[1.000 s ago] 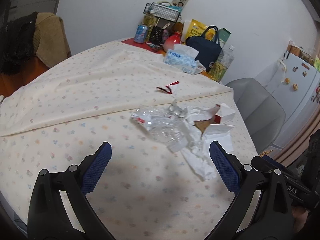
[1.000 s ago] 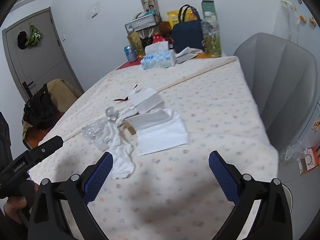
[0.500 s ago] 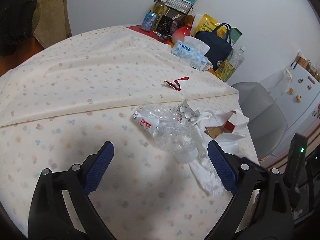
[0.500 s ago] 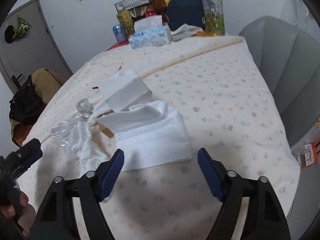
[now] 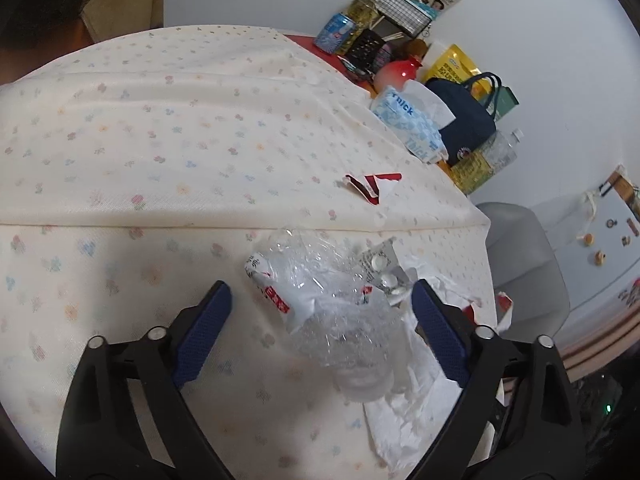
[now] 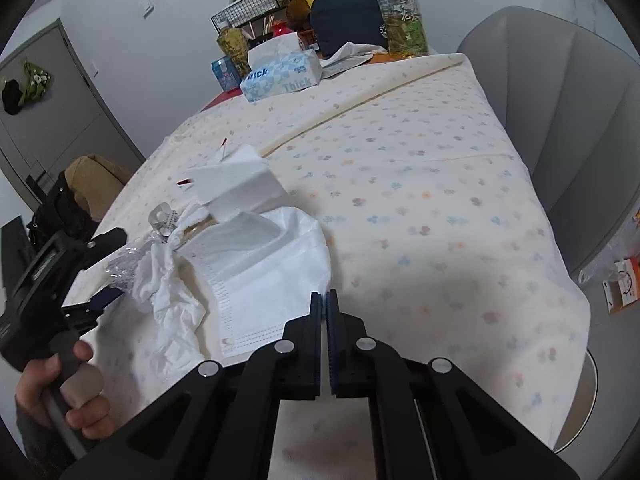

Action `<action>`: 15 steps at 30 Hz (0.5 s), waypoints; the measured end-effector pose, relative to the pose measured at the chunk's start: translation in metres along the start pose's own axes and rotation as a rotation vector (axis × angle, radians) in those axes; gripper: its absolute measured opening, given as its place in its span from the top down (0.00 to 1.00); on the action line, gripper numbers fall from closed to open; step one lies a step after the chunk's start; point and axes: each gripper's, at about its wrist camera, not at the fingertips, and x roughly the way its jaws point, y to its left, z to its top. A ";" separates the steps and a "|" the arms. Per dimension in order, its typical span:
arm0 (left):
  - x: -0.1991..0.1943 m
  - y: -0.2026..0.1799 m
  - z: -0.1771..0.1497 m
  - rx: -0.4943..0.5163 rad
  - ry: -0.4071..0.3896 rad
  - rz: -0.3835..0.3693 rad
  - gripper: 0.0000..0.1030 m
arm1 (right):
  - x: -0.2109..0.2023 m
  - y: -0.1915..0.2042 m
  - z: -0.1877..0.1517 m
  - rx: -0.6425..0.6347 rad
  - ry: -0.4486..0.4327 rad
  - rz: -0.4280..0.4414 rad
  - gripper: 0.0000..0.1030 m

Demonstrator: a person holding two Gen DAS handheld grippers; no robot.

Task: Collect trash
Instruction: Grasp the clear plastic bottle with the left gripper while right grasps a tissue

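A heap of trash lies on the flowered tablecloth. My left gripper is open, its blue pads on either side of a crushed clear plastic bottle with a pill blister beside it. Crumpled tissue lies next to the bottle. My right gripper is shut with its tips at the edge of a white face mask; whether it pinches the mask is unclear. A white carton lies behind the mask. A red-white wrapper scrap lies farther off.
At the table's far end stand a tissue box, a navy bag, a tea bottle, a blue can and a wire basket. A grey chair stands to the right of the table.
My left gripper has moved in so its open pads straddle the bottle. My right gripper has closed from wide open to shut at the mask's edge.
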 end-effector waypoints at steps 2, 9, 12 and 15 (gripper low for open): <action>0.002 0.002 0.002 -0.027 0.008 -0.002 0.29 | -0.011 -0.001 -0.004 0.004 -0.013 0.006 0.97; -0.004 0.011 0.001 -0.100 0.032 -0.049 0.61 | -0.038 -0.003 -0.011 -0.002 -0.043 0.031 0.97; -0.025 0.009 0.001 -0.087 -0.009 -0.056 0.71 | -0.051 -0.004 -0.013 -0.001 -0.067 0.051 0.97; -0.045 0.004 0.001 -0.060 -0.040 -0.044 0.72 | -0.060 -0.003 -0.011 -0.001 -0.084 0.069 0.97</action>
